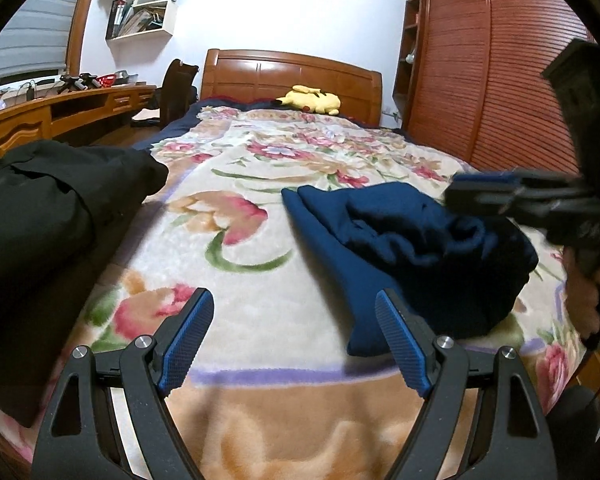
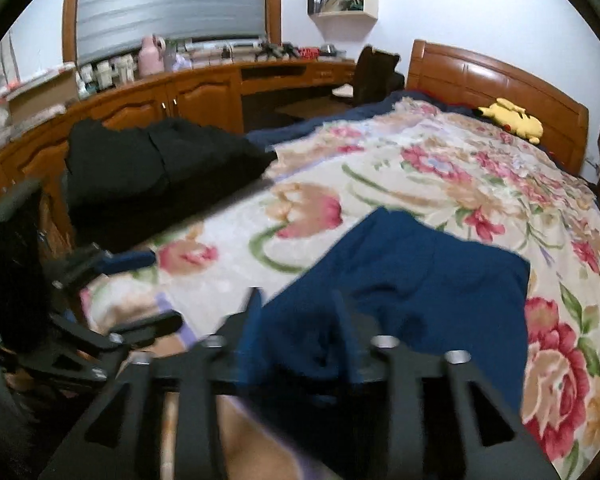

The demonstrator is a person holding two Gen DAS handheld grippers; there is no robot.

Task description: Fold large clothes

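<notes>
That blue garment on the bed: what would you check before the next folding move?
1. Blue garment on the floral blanket: ok.
2. Lying flat: not ok, bunched.
3. Left gripper open and empty: ok.
4. Right gripper free of the cloth: cannot tell, blurred, cloth between its fingers.
5. Black garment apart from the blue one: ok.

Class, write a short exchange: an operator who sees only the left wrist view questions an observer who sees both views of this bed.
Operator: Is cloth between the fingers of the right gripper?
Observer: Yes, a bunch of the blue garment sits between them; blur hides whether the pads press it.
Operator: Anything on the counter past the black garment?
Observer: A pink bottle stands by the window.
</notes>
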